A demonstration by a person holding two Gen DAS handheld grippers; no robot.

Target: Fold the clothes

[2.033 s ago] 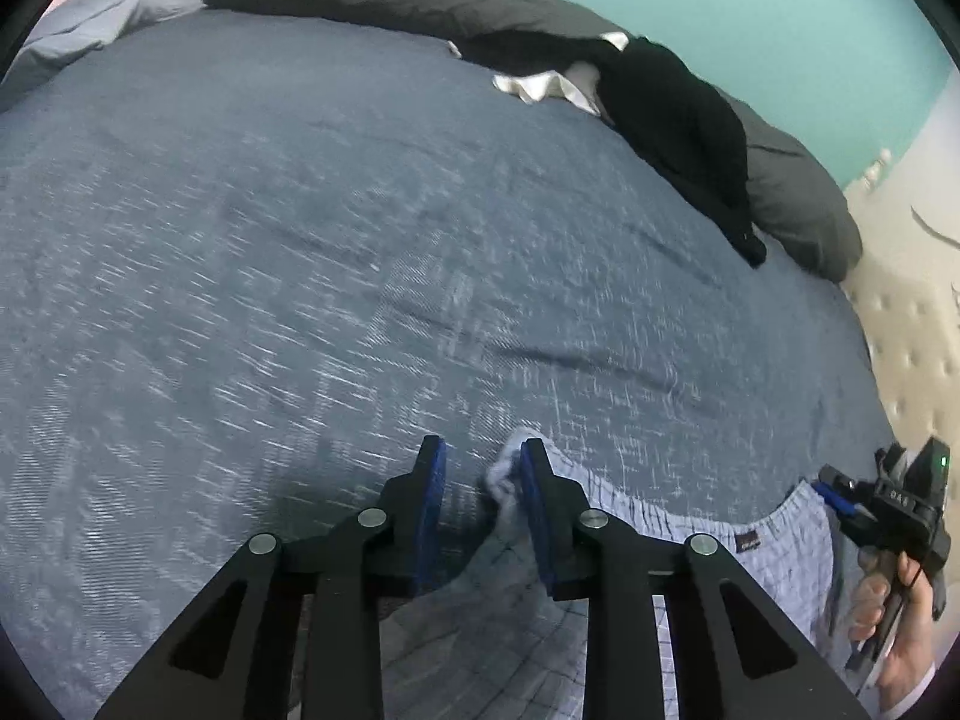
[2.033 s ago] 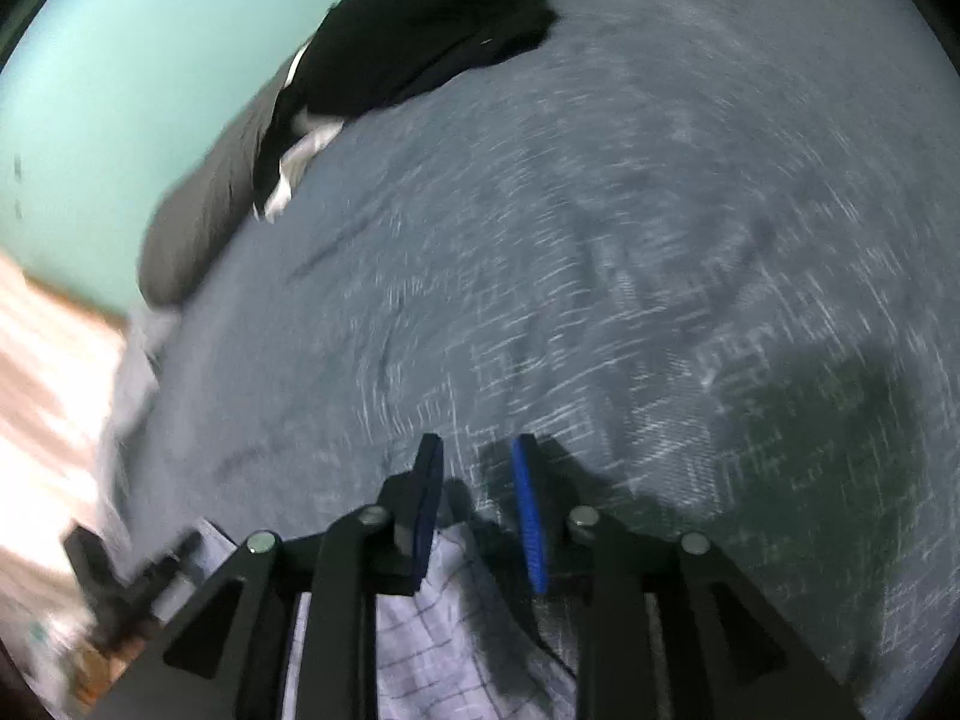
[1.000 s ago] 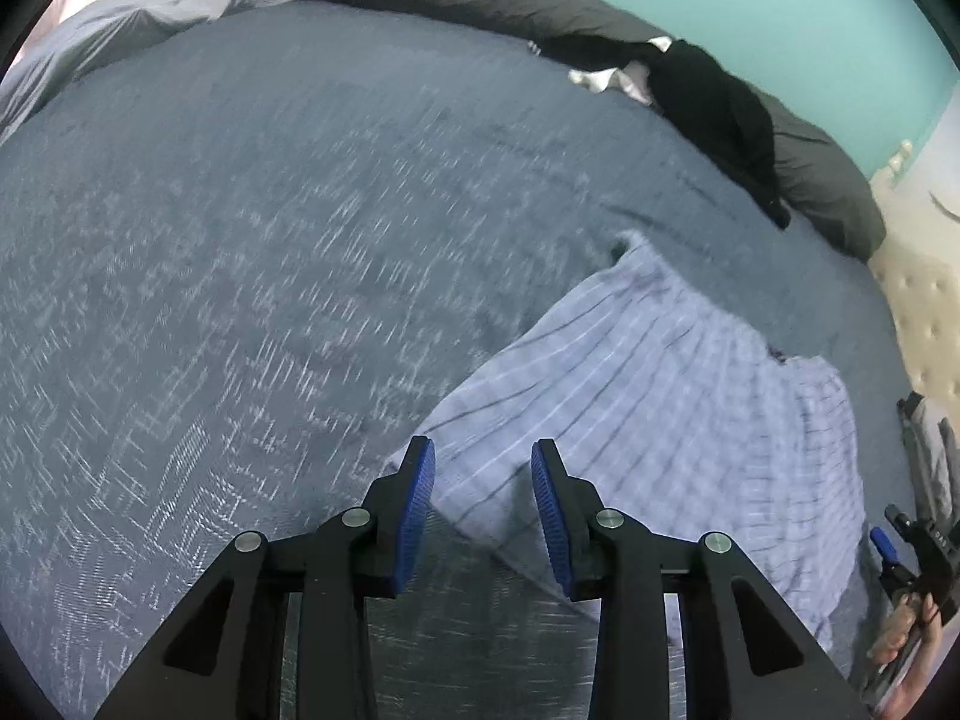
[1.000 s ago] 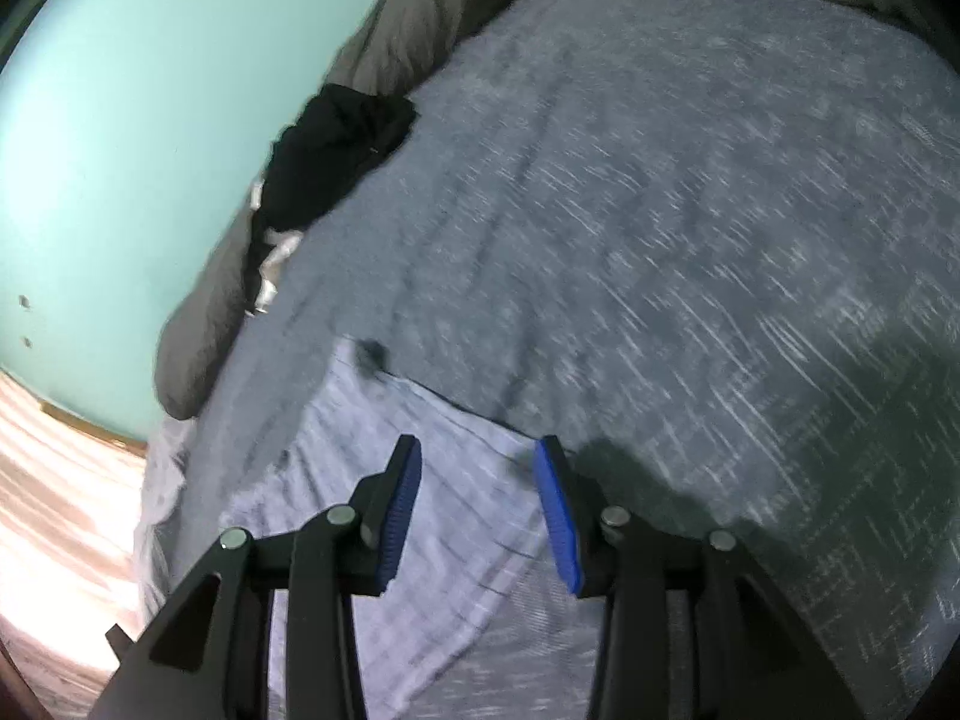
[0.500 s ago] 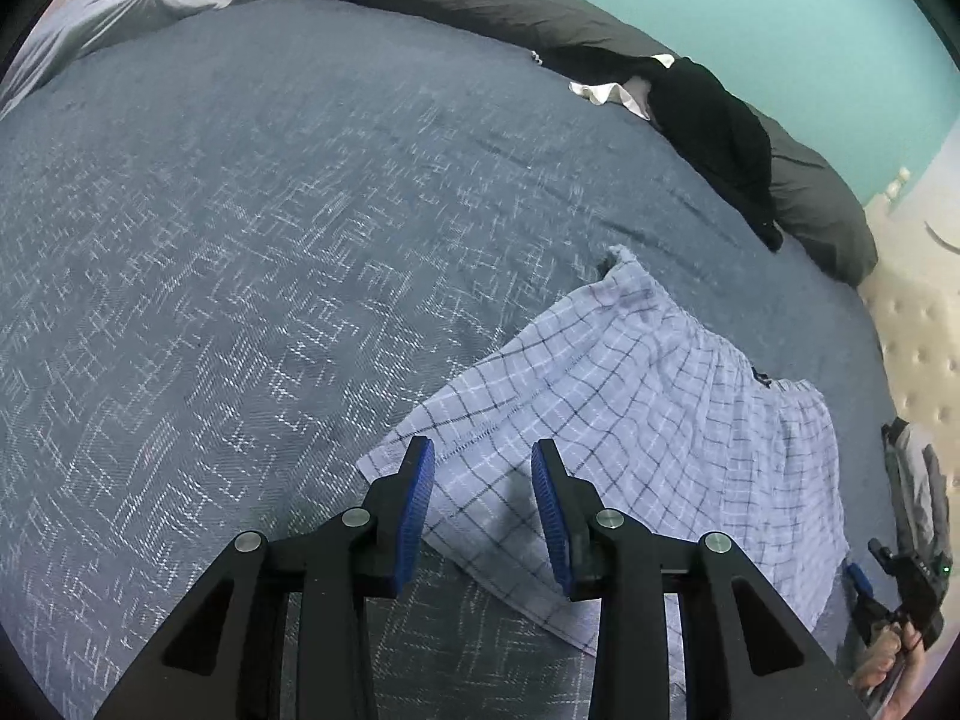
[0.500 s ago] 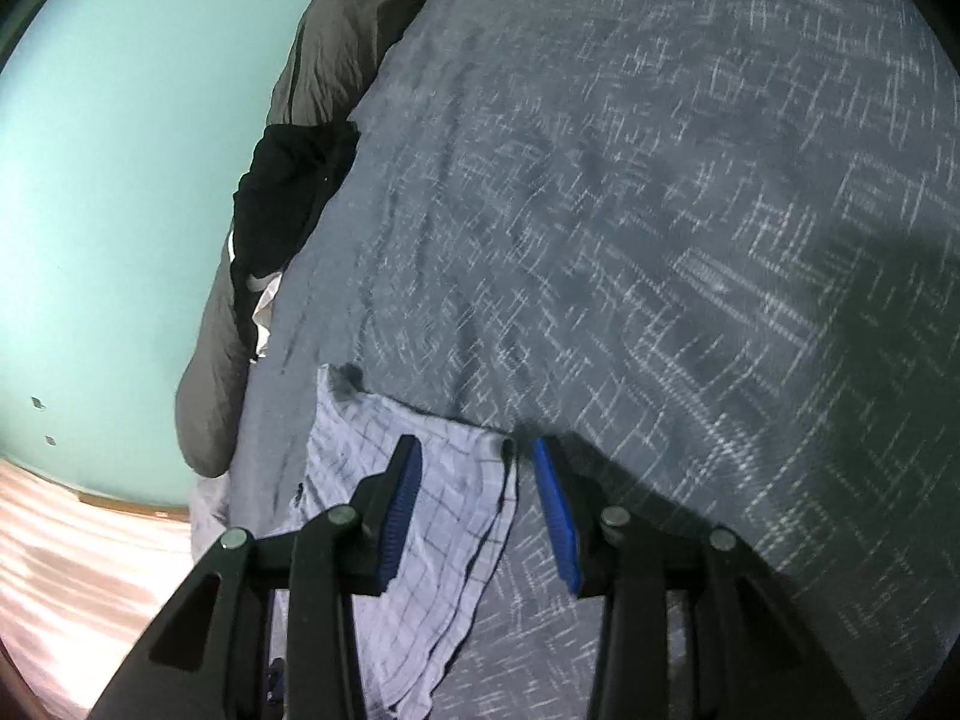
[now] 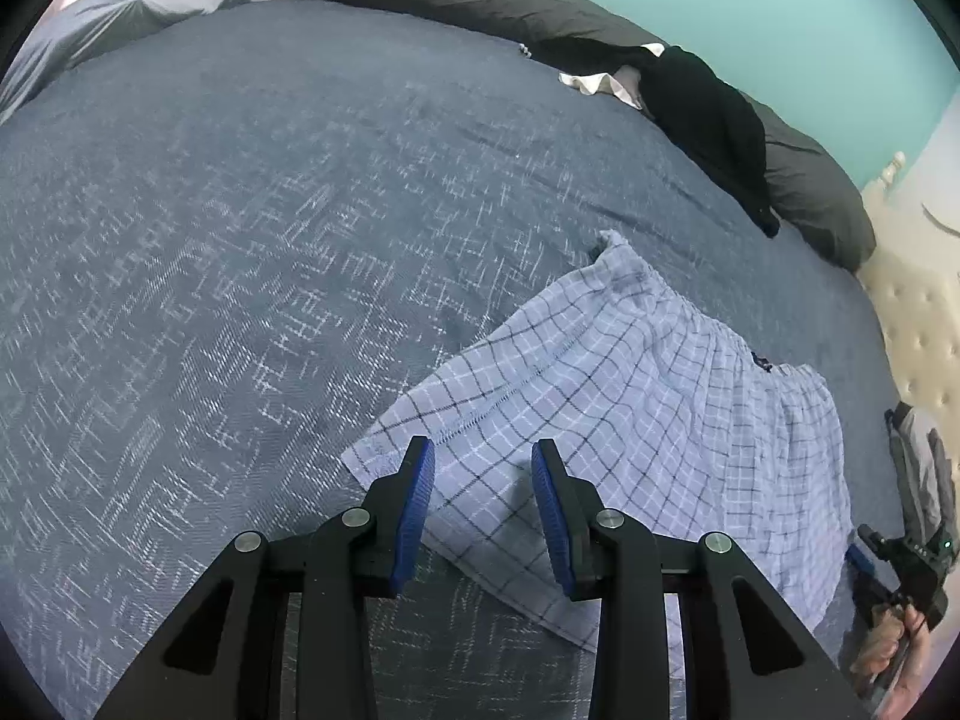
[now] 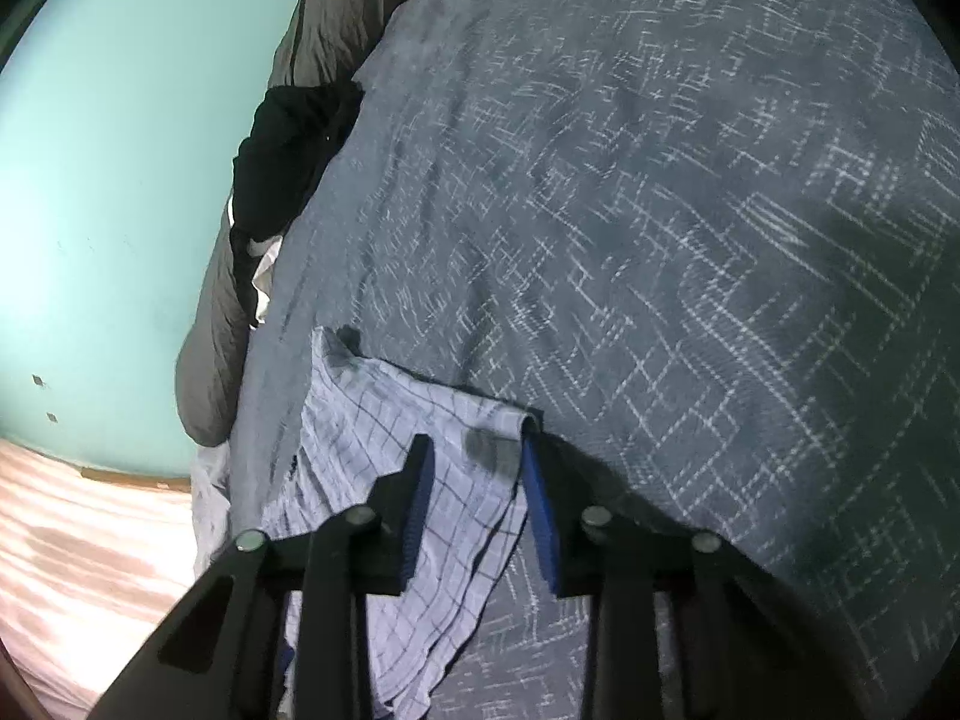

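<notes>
- Checked pale-blue shorts [image 7: 630,420] lie flat on the blue-grey bed [image 7: 240,240]; two seconds ago they hung bunched between both claws
- Left claw [image 7: 483,507]: jaws apart above the near hem, no cloth pinched, gap as before
- Right claw [image 8: 474,501]: jaws have just been closing over a raised fold; grip not discernible through blur
- Hand [image 7: 894,636] cut off at frame edge

The left hand-held gripper [image 7: 483,510] points steeply downward, its blue pads parted with nothing pinched between them. The right hand-held gripper [image 8: 477,507] (tilted less steeply) has just been closing its jaws, apparently not yet clamped. A bare hand [image 7: 894,645] grips its handle.
</notes>
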